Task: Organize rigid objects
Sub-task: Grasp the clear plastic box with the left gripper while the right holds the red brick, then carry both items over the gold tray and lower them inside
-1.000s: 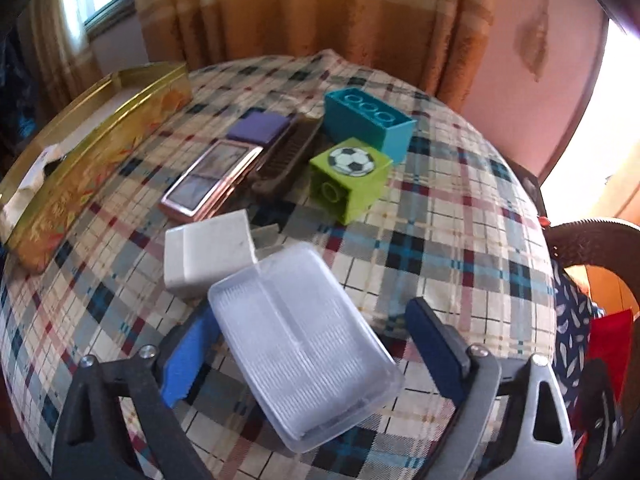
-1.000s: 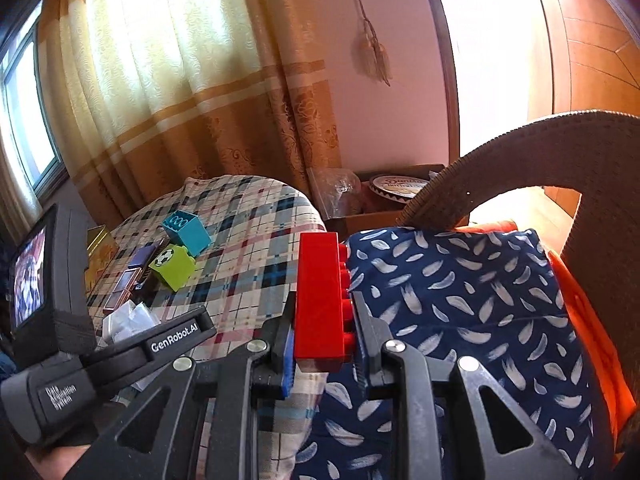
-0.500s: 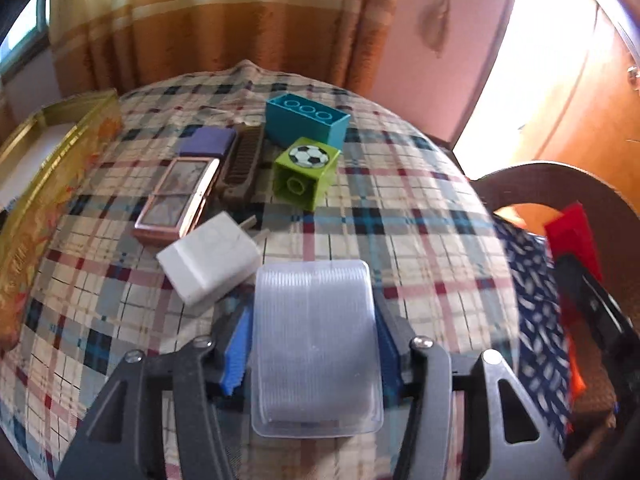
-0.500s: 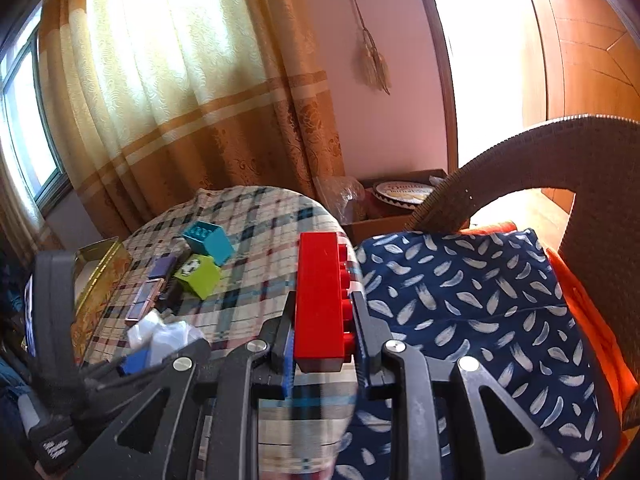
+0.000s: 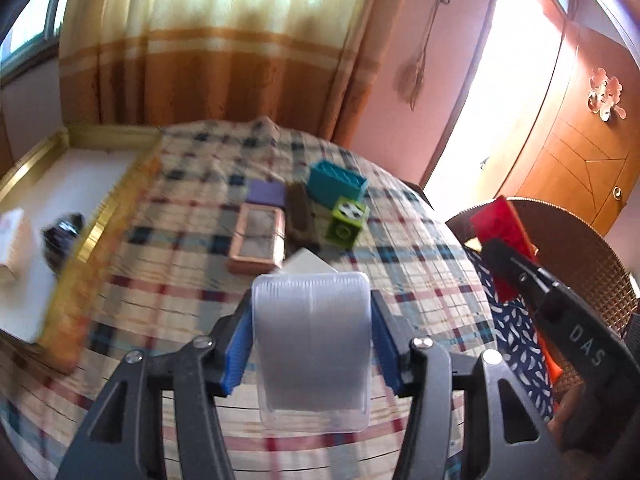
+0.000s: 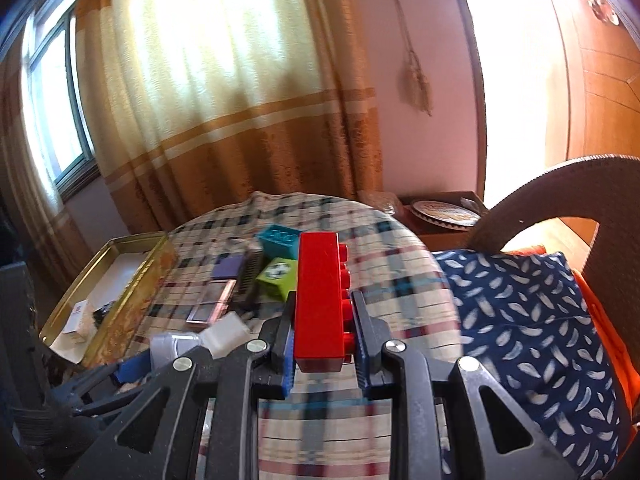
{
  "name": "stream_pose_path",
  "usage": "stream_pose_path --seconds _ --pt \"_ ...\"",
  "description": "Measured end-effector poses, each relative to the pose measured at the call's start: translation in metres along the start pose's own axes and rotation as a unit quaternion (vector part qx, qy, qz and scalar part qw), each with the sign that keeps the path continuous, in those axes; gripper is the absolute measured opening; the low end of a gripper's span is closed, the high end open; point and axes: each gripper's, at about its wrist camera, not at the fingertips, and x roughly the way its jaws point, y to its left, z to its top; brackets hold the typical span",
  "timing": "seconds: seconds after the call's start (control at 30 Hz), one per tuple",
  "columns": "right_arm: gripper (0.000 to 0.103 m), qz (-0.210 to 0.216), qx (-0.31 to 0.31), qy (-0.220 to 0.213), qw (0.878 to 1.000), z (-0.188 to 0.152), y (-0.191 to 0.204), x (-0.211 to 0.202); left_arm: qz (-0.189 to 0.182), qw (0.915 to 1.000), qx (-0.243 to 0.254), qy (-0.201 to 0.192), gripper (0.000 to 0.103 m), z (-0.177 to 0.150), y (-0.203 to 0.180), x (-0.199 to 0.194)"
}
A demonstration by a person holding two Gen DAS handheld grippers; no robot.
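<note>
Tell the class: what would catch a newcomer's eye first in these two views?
Probably the long red brick, clamped upright in the right gripper at the table's near edge. Next, the frosted clear plastic case held in the left gripper above the plaid tablecloth, with the gold tin at the left.

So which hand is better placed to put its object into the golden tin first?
Probably the left. The left gripper holds the clear plastic case, and the golden tin lies on its side. The right gripper with the red brick is farther away, near the chair cushion.
</note>
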Motion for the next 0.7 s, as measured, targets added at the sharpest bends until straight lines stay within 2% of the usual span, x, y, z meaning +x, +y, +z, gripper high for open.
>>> stream_pose_path --seconds 0.4,0.7 --pt "0.025 0.053 -0.038 -0.008 0.998 0.01 0.075 0.009 0.098 0.9932 0.009 -0.063 0.053 0.031 0.068 -0.045" --pt "0.025 0.105 -0.07 -0.004 0.992 0.015 0.144 0.031 0.158 0.9844 -0.003 -0.076 0.053 0.049 0.121 -0.052"
